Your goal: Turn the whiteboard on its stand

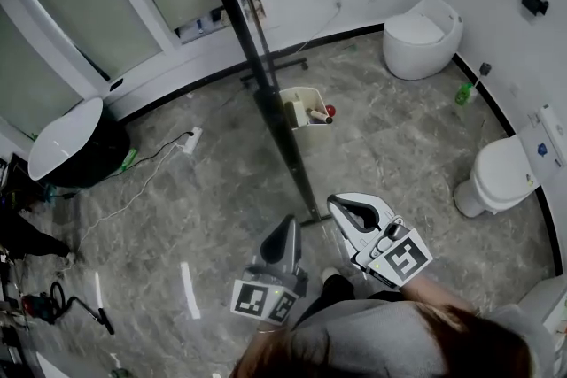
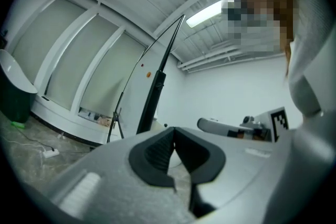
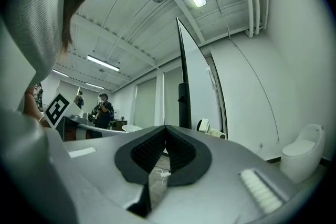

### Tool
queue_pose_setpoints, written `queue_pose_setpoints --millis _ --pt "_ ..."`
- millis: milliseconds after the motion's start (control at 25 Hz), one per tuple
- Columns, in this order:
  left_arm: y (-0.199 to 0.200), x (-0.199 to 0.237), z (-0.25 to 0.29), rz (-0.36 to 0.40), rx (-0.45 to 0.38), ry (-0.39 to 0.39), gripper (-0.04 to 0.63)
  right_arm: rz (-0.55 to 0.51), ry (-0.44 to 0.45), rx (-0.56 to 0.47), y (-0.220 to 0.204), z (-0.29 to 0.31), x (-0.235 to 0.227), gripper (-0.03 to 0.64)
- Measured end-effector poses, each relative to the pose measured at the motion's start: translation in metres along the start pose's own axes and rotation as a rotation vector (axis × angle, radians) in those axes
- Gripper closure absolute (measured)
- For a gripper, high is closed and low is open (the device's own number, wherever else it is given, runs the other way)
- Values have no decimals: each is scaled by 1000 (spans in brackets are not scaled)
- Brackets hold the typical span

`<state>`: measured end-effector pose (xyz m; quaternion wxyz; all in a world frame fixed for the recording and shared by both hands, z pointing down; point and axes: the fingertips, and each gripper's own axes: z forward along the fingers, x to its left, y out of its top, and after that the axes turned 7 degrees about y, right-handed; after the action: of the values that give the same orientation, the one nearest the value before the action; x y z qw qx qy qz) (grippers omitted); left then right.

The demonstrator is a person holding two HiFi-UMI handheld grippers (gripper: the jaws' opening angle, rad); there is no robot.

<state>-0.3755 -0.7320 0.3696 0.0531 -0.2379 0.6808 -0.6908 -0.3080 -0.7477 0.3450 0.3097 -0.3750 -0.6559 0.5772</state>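
From above, the whiteboard (image 1: 266,93) shows edge-on as a thin dark line running from the top of the head view down to its stand's foot (image 1: 312,215) on the marble floor. My left gripper (image 1: 288,224) is shut and empty, just left of that foot and apart from it. My right gripper (image 1: 342,204), also shut and empty, sits just right of the foot. In the left gripper view the jaws (image 2: 174,128) meet, and the board's dark post (image 2: 154,99) rises ahead. Ahead of the closed jaws (image 3: 165,127) in the right gripper view stands the board (image 3: 199,86).
Two white toilets (image 1: 423,35) (image 1: 500,177) stand at the right wall, with a green bottle (image 1: 464,93) between them. A cream bin (image 1: 304,106) sits by the board. At left are a dark tub with a white lid (image 1: 75,146) and a power strip (image 1: 190,140). People (image 3: 102,110) stand far off.
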Motion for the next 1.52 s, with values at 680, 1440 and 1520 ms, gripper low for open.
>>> queue_pose_setpoints --millis 680,1440,1520 --pt "16 28 41 74 9 103 595 -6 57 16 6 37 -35 614" --pt "98 53 164 319 -155 382 163 2 48 22 15 20 -61 614" --pt "105 57 168 339 -178 405 222 6 41 28 12 17 -65 614"
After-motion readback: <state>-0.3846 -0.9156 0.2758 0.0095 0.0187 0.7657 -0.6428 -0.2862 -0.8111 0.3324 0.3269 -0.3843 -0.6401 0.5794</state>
